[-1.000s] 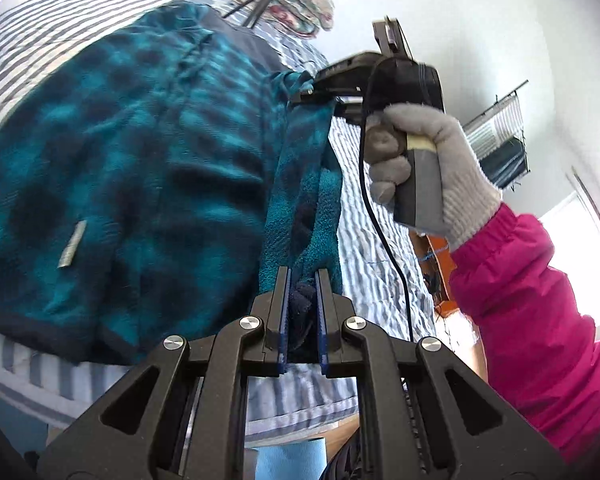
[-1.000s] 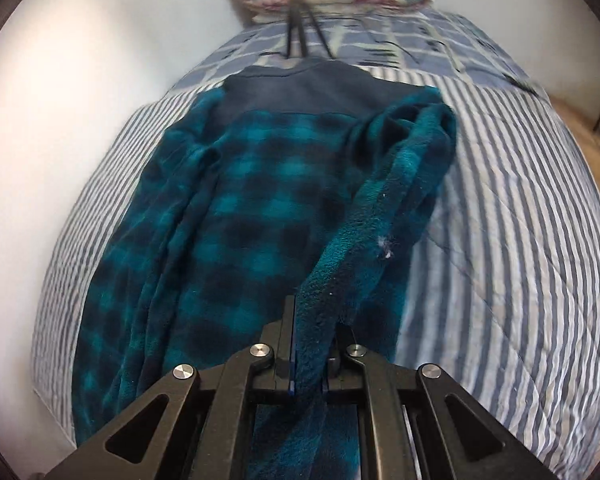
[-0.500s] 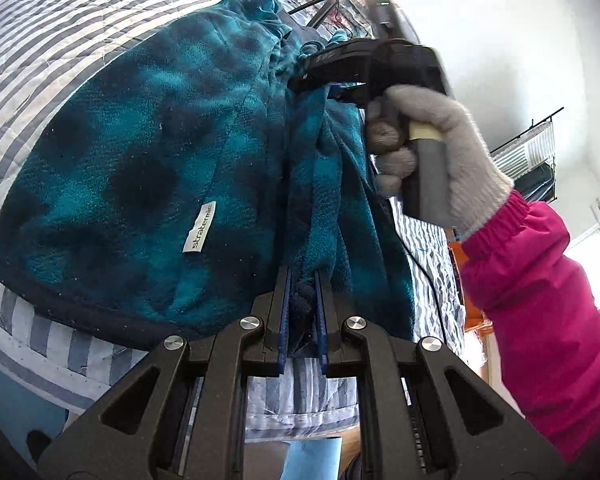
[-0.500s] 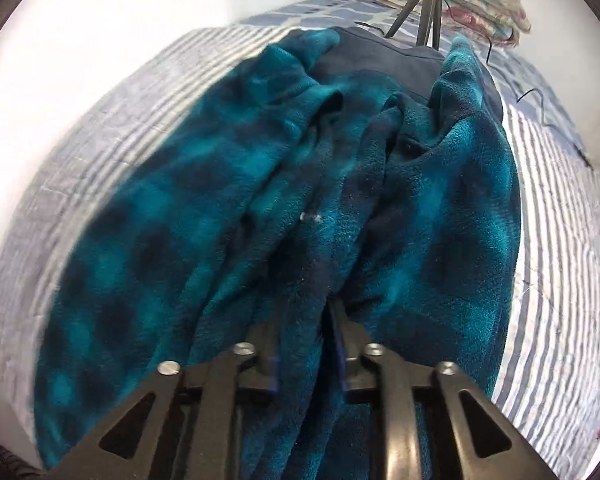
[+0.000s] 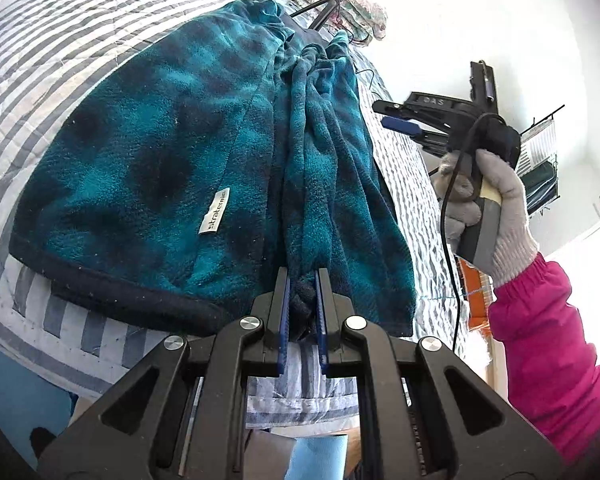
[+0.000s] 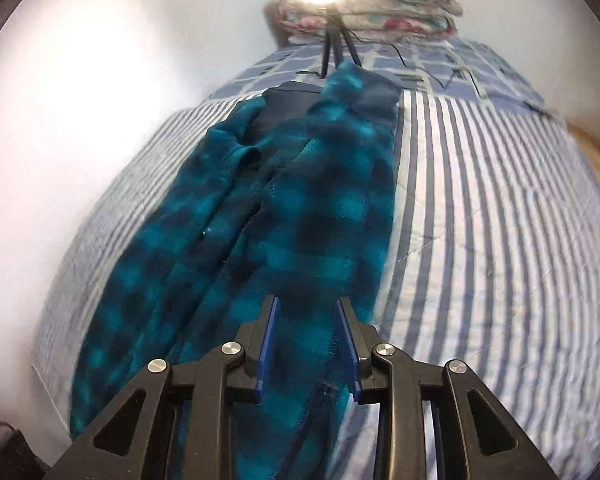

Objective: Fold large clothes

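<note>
One striped bedspread point(image 6: 480, 220) carries the teal plaid fleece point(image 6: 284, 216), folded lengthwise from six toward twelve o'clock. Its hem bunch sits pinched in the left gripper point(image 5: 303, 304), while the right gripper point(image 6: 306, 340) hangs spread wide and empty above the fleece. Likely next: release left, then fold crosswise.
</note>
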`<state>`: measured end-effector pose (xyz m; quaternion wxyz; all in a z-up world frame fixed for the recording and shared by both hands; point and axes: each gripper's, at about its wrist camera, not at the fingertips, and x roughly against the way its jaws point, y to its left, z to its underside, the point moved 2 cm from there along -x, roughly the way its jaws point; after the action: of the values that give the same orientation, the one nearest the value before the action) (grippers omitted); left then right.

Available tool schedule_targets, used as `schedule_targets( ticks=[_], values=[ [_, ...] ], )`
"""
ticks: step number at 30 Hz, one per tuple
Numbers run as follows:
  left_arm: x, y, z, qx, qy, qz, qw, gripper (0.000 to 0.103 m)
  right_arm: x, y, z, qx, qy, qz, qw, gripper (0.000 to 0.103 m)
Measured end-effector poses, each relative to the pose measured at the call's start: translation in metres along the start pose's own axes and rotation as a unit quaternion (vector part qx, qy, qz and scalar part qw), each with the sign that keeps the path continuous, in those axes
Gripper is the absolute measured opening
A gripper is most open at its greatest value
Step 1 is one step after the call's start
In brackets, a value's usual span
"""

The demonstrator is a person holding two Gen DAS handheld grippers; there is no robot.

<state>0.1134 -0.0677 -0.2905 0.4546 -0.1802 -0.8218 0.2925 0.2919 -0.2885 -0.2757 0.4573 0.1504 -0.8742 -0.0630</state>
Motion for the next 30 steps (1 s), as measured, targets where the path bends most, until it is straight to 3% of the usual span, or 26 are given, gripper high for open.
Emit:
schedule_targets(
  ticks=[3,6,8,10,12,14,19,24,25,26,27,28,30],
  values=[
    [0.0,-0.001,0.003,-0.019,-0.005,-0.019,0.9996,0.009,-0.024,0.011,0.008,0.003,0.026,-0.021,0.999,0.031],
    [-0.001,-0.003,0.005,-0.036,-0.005,-0.032,0.9988,0.009,-0.046,0.03,0.027,0.05,0.065,0.003,0.997,0.031],
    [-0.001,-0.004,0.005,-0.046,-0.005,-0.037,0.9983,0.009,-0.04,0.033,0.033,0.067,0.06,0.012,0.996,0.031],
    [0.0,-0.004,0.004,-0.047,0.001,-0.03,0.9984,0.009,-0.022,0.028,0.036,0.044,0.053,-0.007,0.998,0.031],
    [0.002,-0.003,0.002,-0.045,0.005,-0.025,0.9987,0.011,0.007,0.019,0.044,0.016,0.033,-0.026,0.999,0.04],
    [0.008,-0.002,0.001,-0.039,0.008,-0.019,0.999,0.013,0.034,0.01,0.059,-0.006,0.016,-0.038,0.999,0.064],
    [0.028,-0.003,-0.002,-0.045,0.005,-0.008,0.999,0.016,0.068,-0.003,0.116,-0.056,0.039,-0.085,0.994,0.066],
    [0.047,-0.003,-0.011,-0.046,-0.007,-0.003,0.9989,0.016,0.058,-0.001,0.172,-0.109,0.088,-0.14,0.98,0.067],
    [0.05,-0.002,-0.013,-0.047,-0.01,-0.003,0.9989,0.016,0.054,0.002,0.179,-0.114,0.095,-0.152,0.977,0.065],
    [0.055,-0.001,-0.014,-0.048,-0.012,-0.006,0.9988,0.016,0.05,0.006,0.185,-0.118,0.101,-0.159,0.975,0.056],
    [0.058,0.0,-0.016,-0.048,-0.014,-0.01,0.9987,0.016,0.045,0.012,0.19,-0.121,0.11,-0.178,0.97,0.044],
    [0.06,0.001,-0.018,-0.048,-0.015,-0.014,0.9986,0.016,0.042,0.017,0.192,-0.122,0.118,-0.197,0.966,0.023],
    [0.066,0.004,-0.023,-0.046,-0.017,-0.019,0.9986,0.016,0.048,0.023,0.189,-0.116,0.114,-0.185,0.969,0.016]
  ],
)
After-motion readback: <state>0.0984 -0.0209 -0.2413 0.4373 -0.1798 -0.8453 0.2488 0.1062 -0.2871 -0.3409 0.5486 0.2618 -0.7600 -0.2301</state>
